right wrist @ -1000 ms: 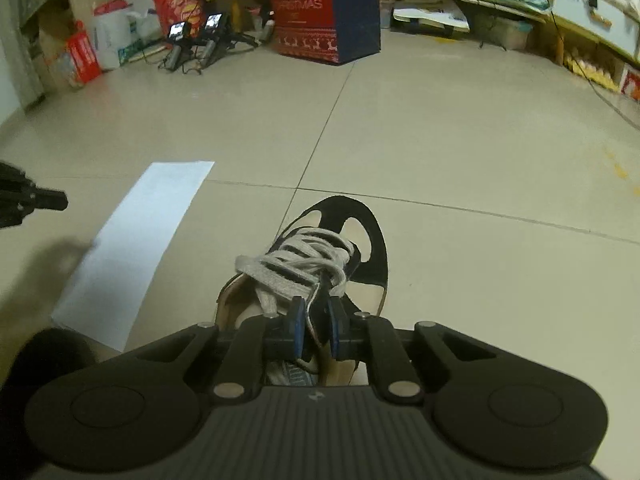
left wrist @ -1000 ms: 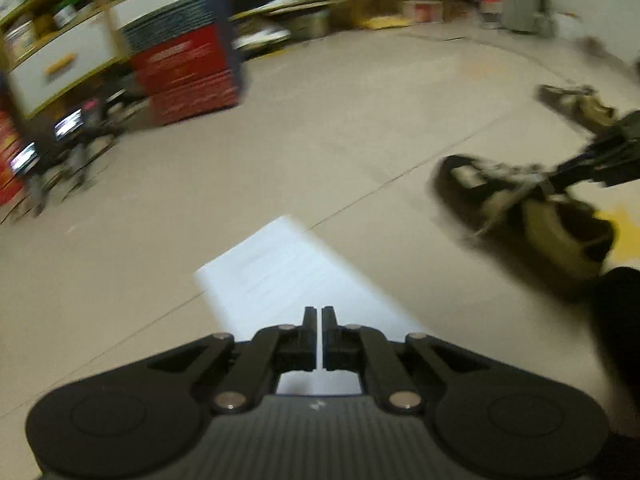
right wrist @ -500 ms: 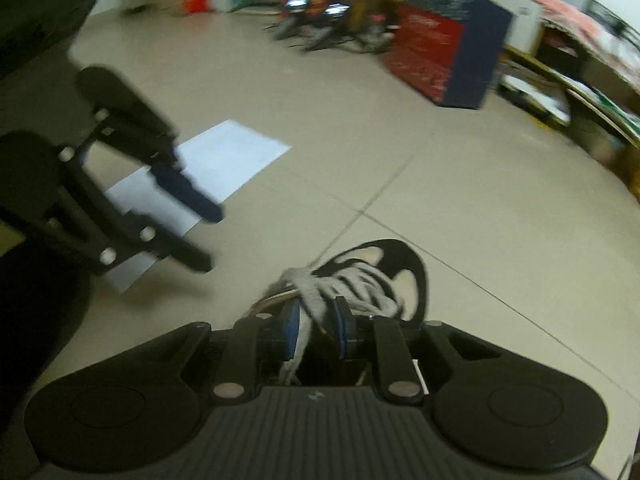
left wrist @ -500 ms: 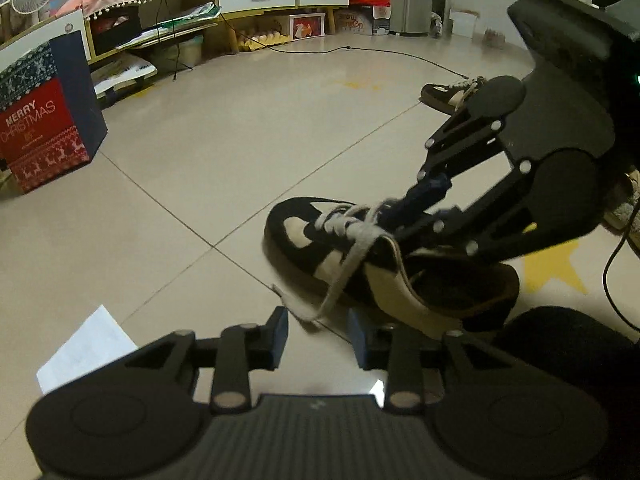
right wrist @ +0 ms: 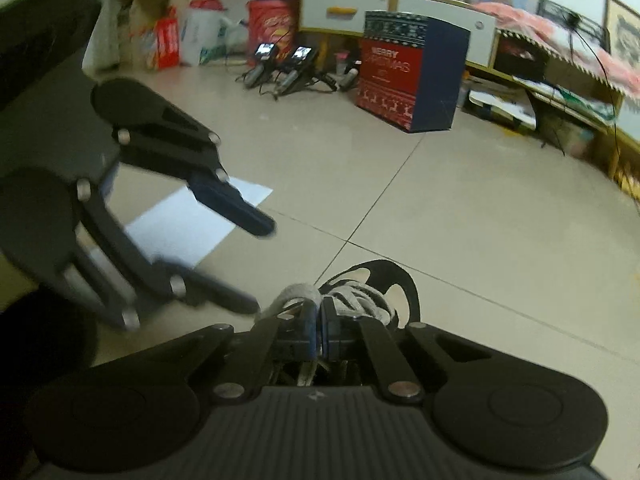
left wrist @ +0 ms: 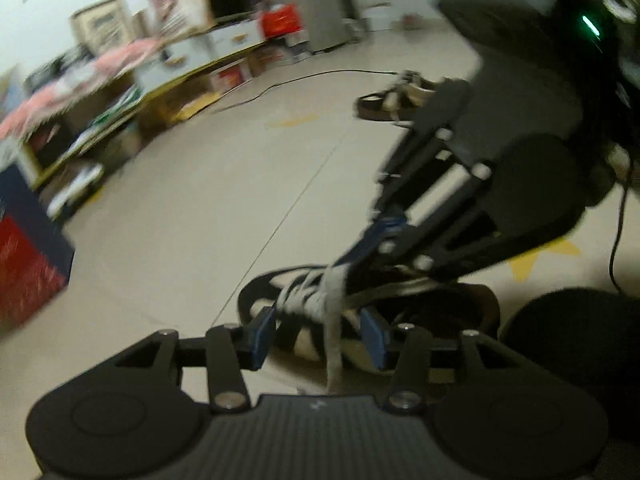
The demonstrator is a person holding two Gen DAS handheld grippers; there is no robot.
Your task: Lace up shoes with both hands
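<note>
Lace handover at the shoe: right claw pinching, left claw spreading.

I read the black-and-cream low sneaker (right wrist: 394,292) lying on the pale tiled floor (right wrist: 480,208), toe toward the red-and-navy Christmas box (right wrist: 408,76) far beyond it. My right gripper (right wrist: 318,330) sits over the sneaker's throat, jaws pressed together on the flat grey lace (left wrist: 334,312), which runs taut from it. My left gripper (left wrist: 318,334) is just beside the sneaker's near side, jaws opening, the lace strand hanging between them with neither pad touching. Step in hand, I judge: taking the free strand. Next move calls for closing on it squarely, then drawing away from the sneaker without slackening the right hold.
</note>
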